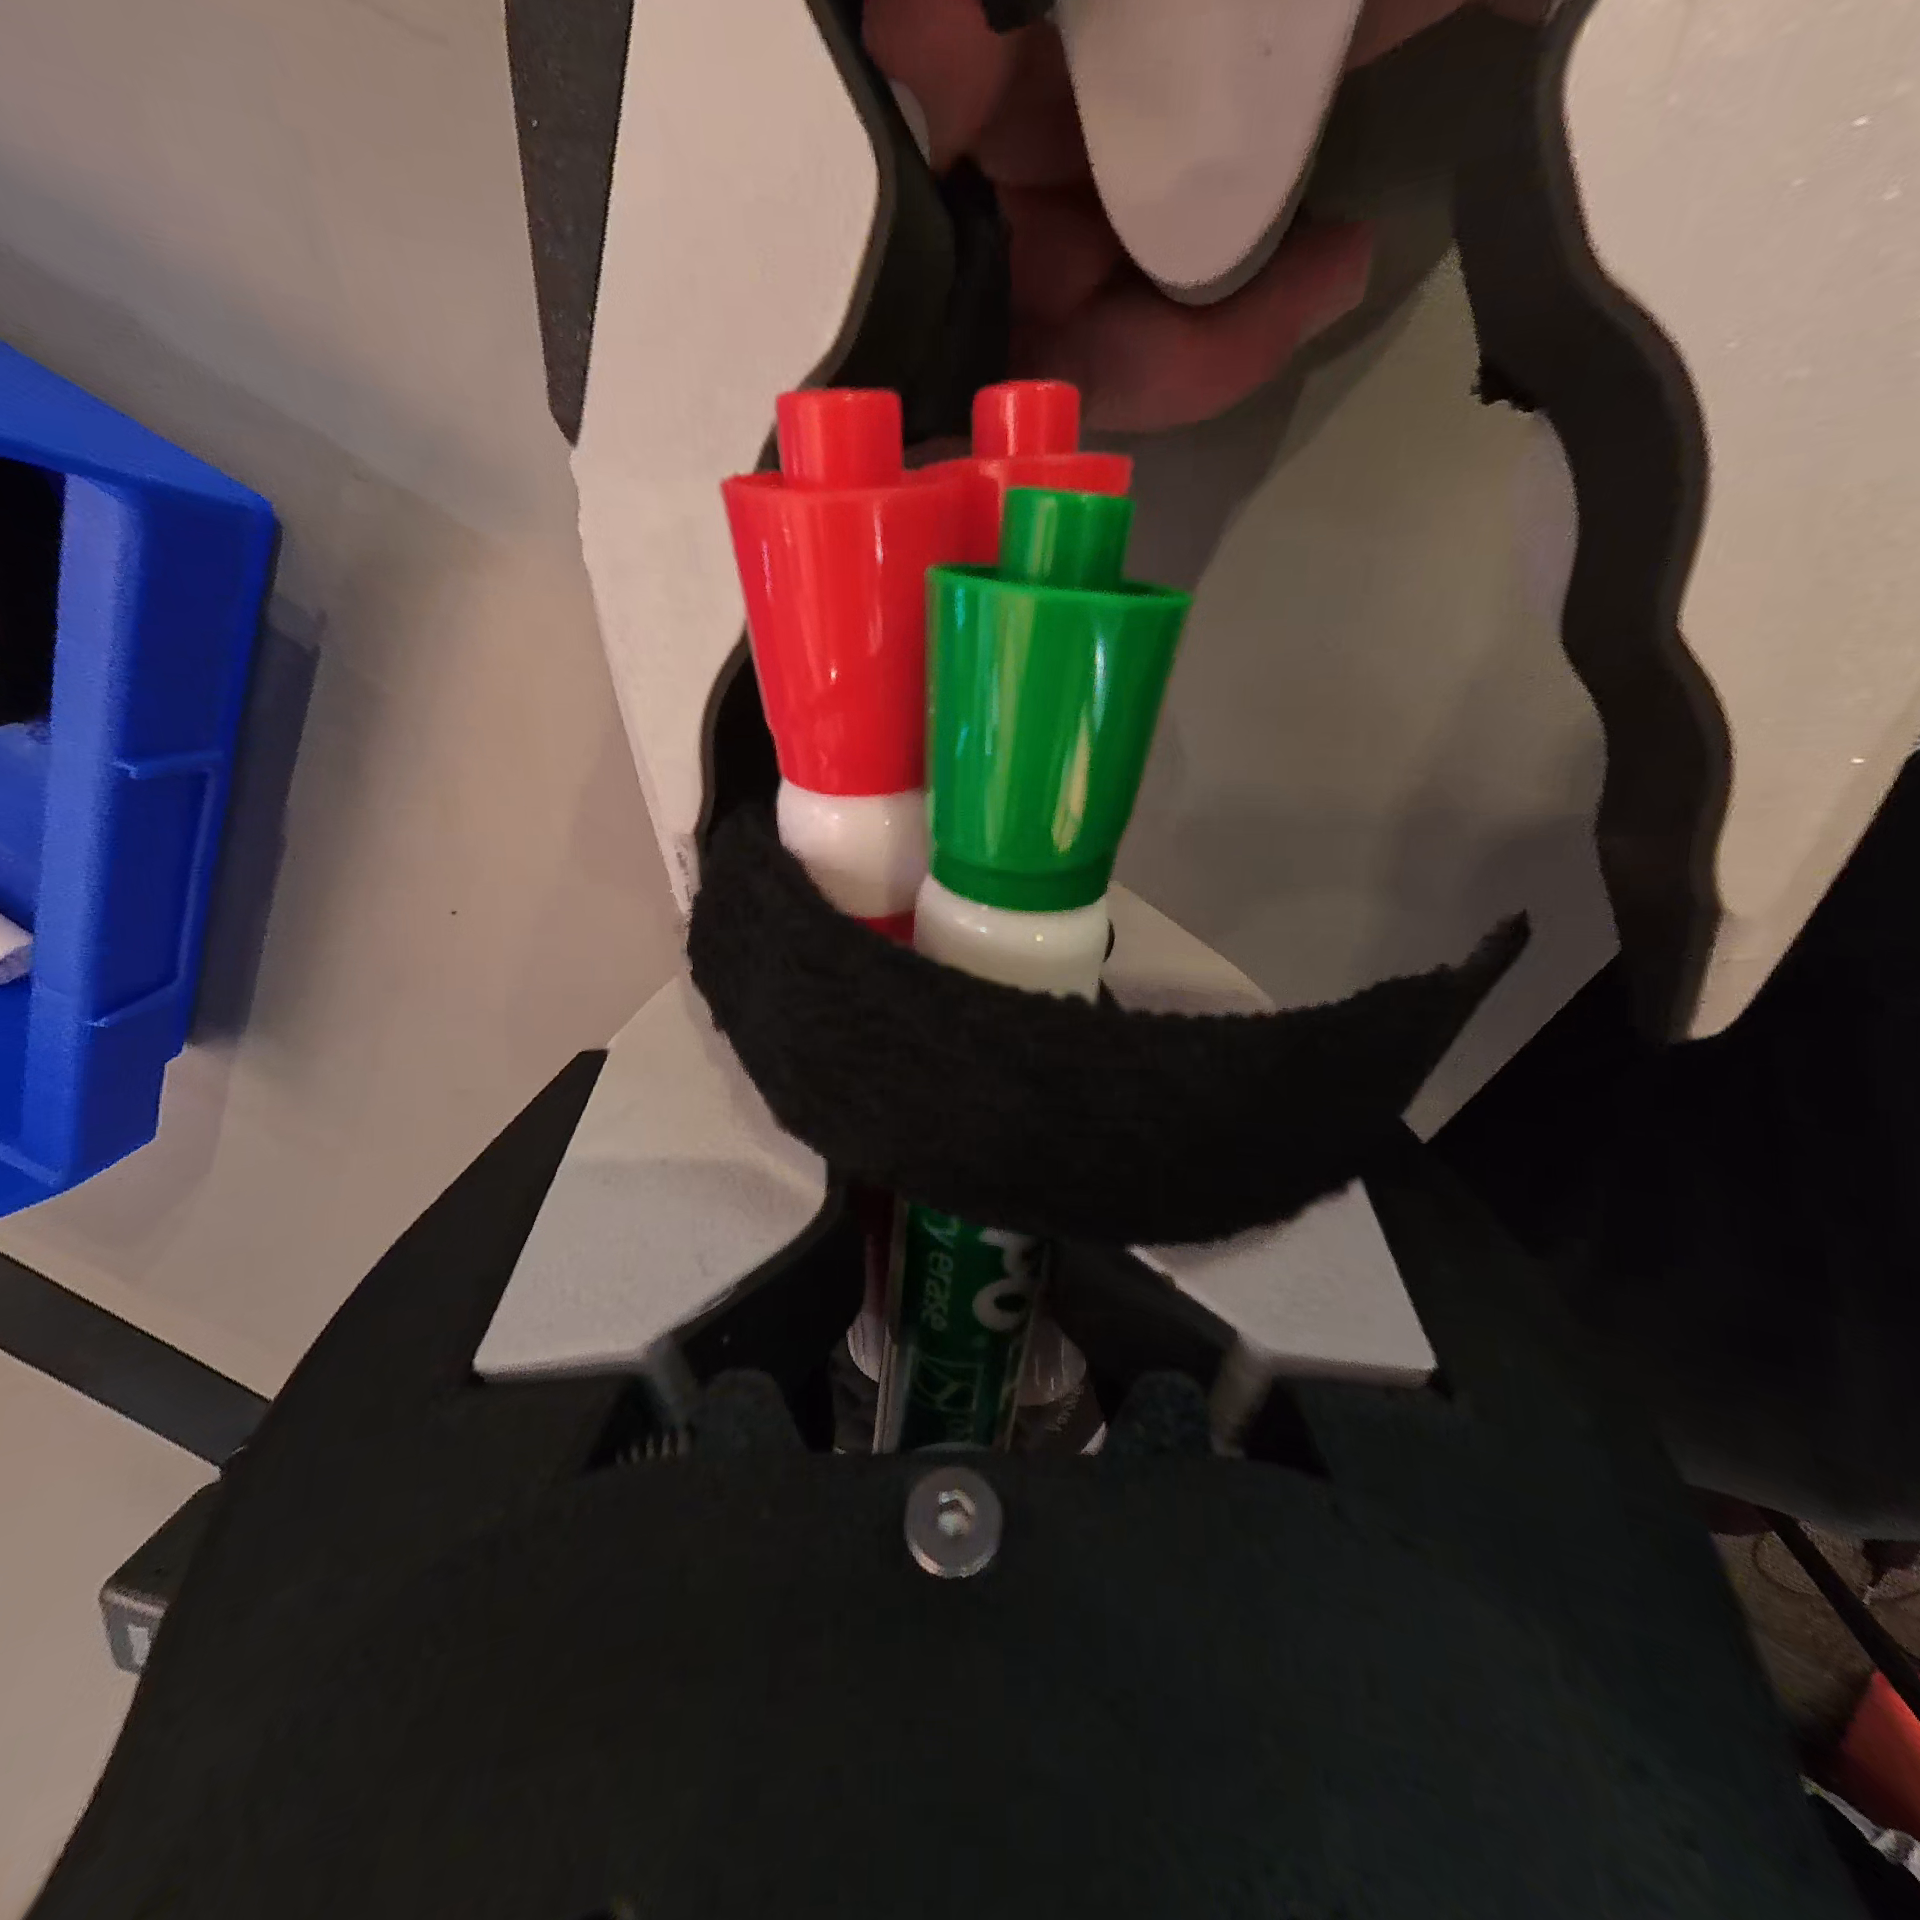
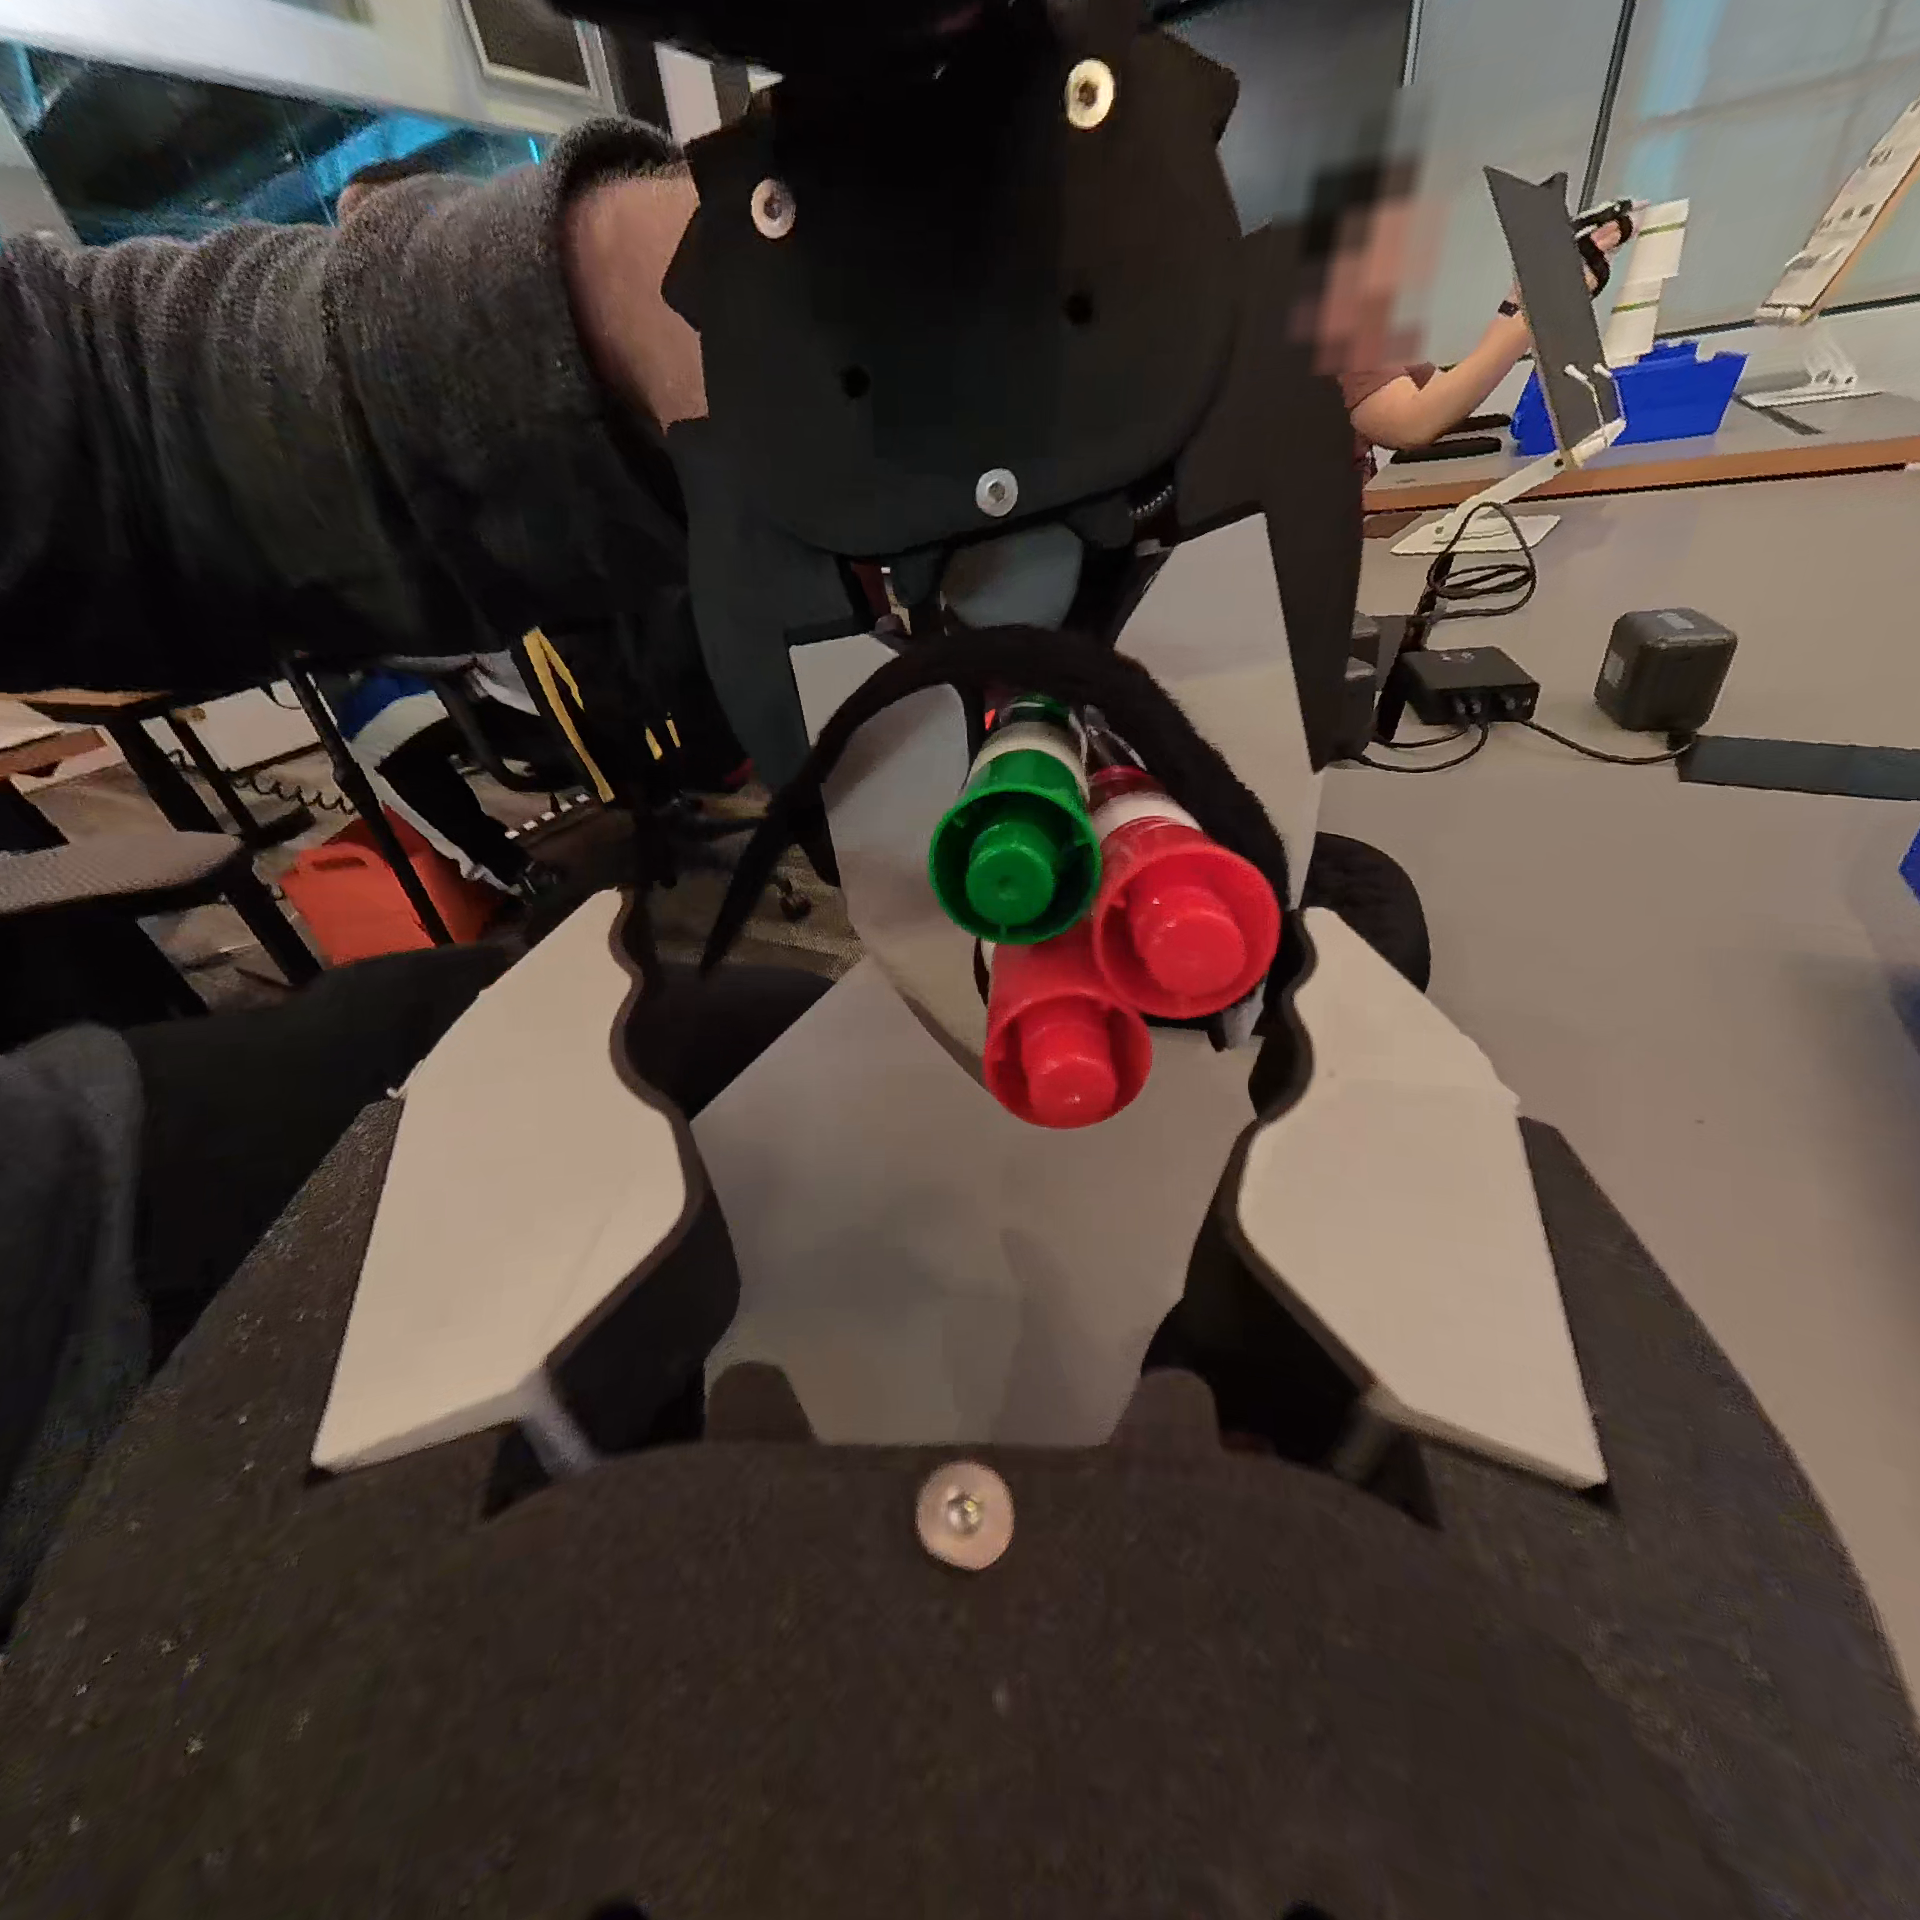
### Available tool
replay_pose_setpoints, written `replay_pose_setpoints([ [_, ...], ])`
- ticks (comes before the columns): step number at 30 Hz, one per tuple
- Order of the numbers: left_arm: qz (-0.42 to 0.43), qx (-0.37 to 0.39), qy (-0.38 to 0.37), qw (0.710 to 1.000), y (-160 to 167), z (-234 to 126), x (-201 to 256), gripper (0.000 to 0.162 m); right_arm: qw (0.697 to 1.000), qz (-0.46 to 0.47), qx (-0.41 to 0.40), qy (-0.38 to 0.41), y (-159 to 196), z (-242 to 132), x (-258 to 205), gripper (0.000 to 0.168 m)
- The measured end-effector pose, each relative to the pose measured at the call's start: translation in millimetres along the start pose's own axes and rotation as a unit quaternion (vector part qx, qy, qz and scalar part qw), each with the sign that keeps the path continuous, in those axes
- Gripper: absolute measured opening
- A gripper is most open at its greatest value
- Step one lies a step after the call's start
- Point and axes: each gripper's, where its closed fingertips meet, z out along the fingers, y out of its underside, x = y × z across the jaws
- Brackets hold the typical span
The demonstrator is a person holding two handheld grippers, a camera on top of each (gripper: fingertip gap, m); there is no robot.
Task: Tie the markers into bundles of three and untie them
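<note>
Three markers, two with red caps (image 1: 842,623) and one with a green cap (image 1: 1049,717), are clamped together by their barrels in my left gripper (image 1: 966,1101), which is shut on them. A black fabric strap (image 1: 1039,1101) loops loosely around the bundle just below the caps, with one end sticking out to the right. My right gripper (image 2: 961,966) is open; the caps (image 2: 1013,862) point at it and sit between its fingertips. The strap (image 2: 1039,649) arches over the bundle and runs down by my right finger. The right gripper also shows in the left wrist view (image 1: 1195,364), facing the caps.
A blue bin (image 1: 135,779) stands at the left on the pale table (image 1: 364,987). The holder's grey sleeve (image 2: 312,416) reaches in from the left. Black boxes with cables (image 2: 1662,665) lie on the grey table at the right. An orange case (image 2: 384,883) sits on the floor. Tip to tip, the grippers are about 5 cm apart.
</note>
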Motion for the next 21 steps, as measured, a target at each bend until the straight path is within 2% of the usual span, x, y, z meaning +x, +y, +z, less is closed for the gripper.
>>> replay_pose_setpoints([
  [8,-0.005,-0.003,-0.012,1.000,0.1,3.7,-3.7,0.041,1.000,-0.011,0.000,0.018,-1.0,0.3,4.2,0.101],
  [13,-0.009,0.004,-0.015,1.000,-2.4,2.7,-4.9,0.039,0.999,-0.023,-0.005,0.035,0.6,-4.3,11.3,0.075],
  [21,-0.011,0.018,-0.019,1.000,-7.4,-0.1,-8.2,0.041,0.999,-0.035,-0.007,0.027,0.7,-8.0,12.4,0.054],
])
